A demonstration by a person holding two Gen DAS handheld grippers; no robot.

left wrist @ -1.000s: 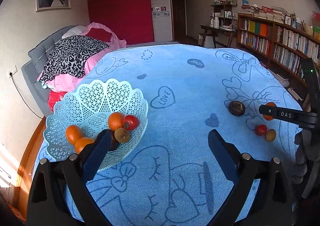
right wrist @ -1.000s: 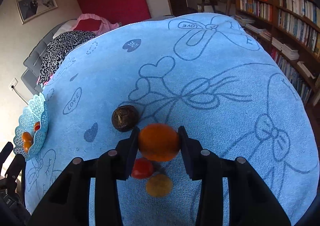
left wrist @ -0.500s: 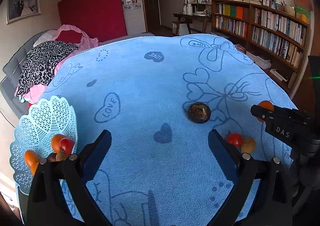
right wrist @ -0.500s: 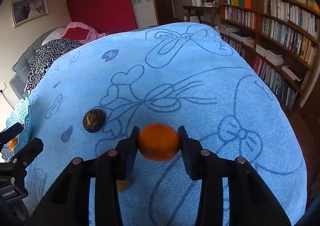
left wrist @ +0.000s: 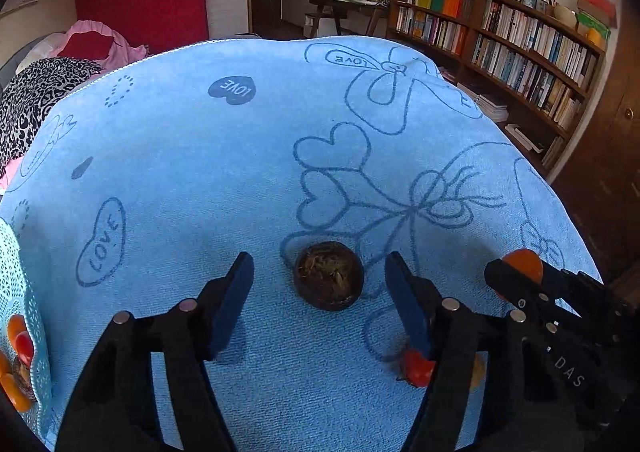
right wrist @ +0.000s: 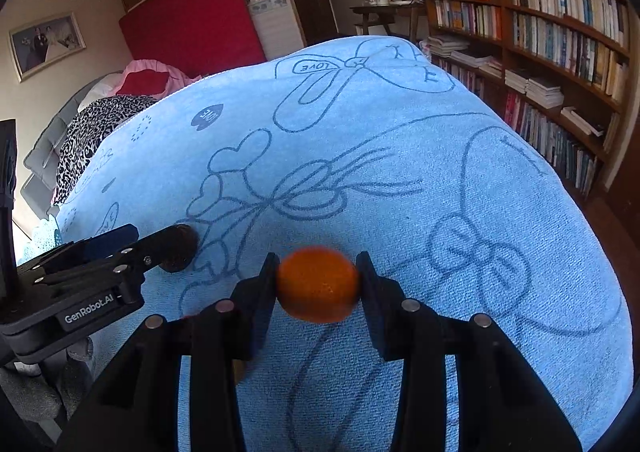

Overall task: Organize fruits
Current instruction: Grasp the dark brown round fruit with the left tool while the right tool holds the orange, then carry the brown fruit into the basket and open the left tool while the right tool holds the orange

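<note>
Left wrist view: left tongs [left wrist: 320,288] gape wide around a brown fruit [left wrist: 329,276]; right tongs [right wrist: 318,278] clamp an orange [right wrist: 318,284].

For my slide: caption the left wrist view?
Open left gripper frames a dark brown fruit on the blue towel.

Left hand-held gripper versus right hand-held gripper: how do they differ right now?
The left hand-held gripper is open and holds nothing; the right hand-held gripper is shut on an orange fruit. The left is low, its fingers either side of a dark brown fruit on the blue towel; the right holds its fruit above the towel. Both are black.
</note>
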